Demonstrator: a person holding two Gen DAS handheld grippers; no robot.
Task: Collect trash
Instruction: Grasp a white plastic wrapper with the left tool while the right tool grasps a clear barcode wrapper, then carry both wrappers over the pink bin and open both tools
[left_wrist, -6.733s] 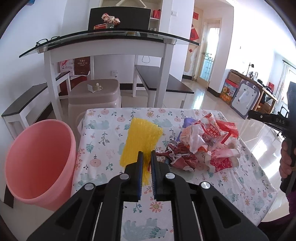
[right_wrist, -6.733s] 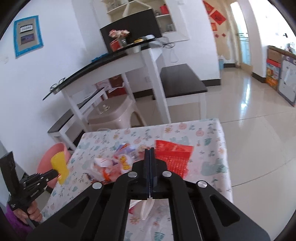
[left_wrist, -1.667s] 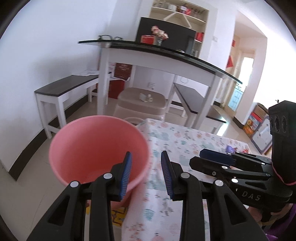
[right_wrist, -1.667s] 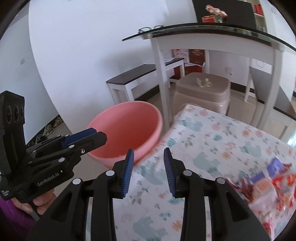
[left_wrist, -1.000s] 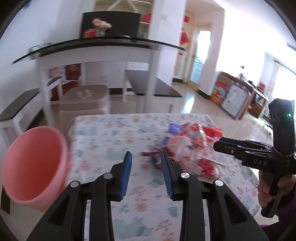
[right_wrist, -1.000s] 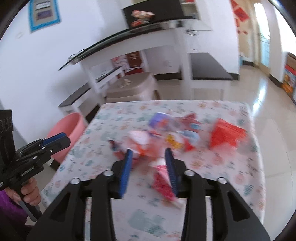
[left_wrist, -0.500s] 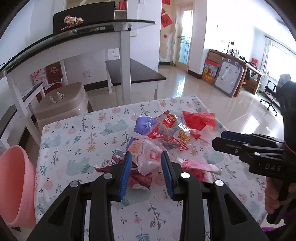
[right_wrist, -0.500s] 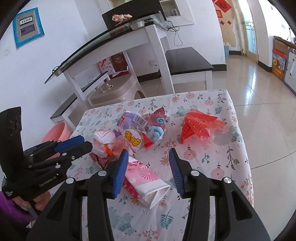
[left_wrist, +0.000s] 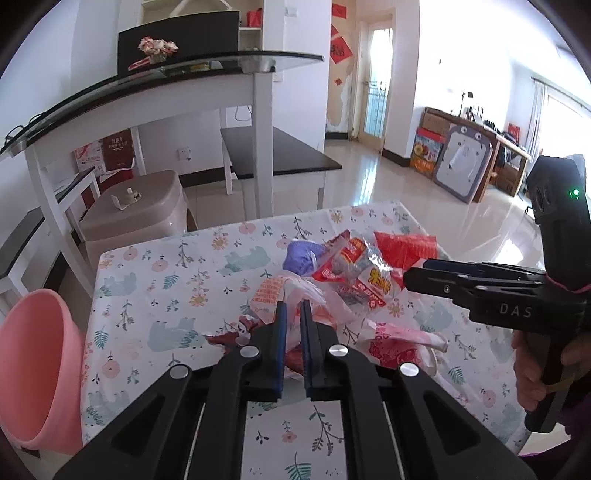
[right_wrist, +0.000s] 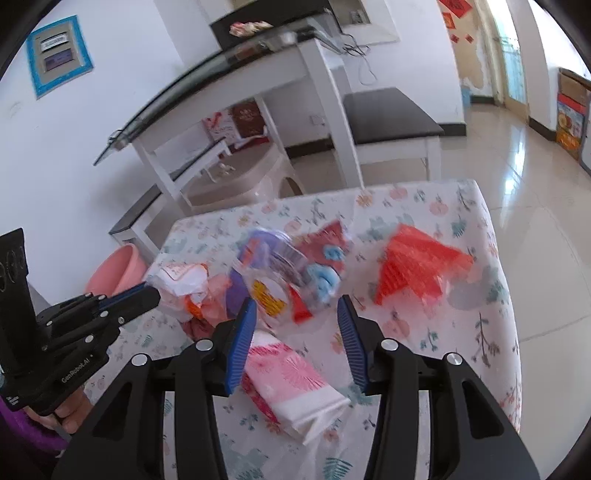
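The left tool (left_wrist: 291, 310) pinched a light, crinkly white wrapper (left_wrist: 314, 295) by its loose edge; the right tool (right_wrist: 297, 310), spread, hovered above slippery pink packet (right_wrist: 295, 376).

I see a pink bucket (left_wrist: 37, 354) at 9 o'clock, a white floral tablecloth (left_wrist: 166, 280), a red mesh bag (right_wrist: 417, 266) at 2 o'clock, a pink-and-white wrapper (right_wrist: 291, 384), and blue gripper pads (right_wrist: 240, 339).

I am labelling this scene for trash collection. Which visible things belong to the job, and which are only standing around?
For the job: pink bucket, white plastic bag, pink wrapper, red mesh bag, purple packet.

Only standing around: glass-topped table, beige stool, dark bench.
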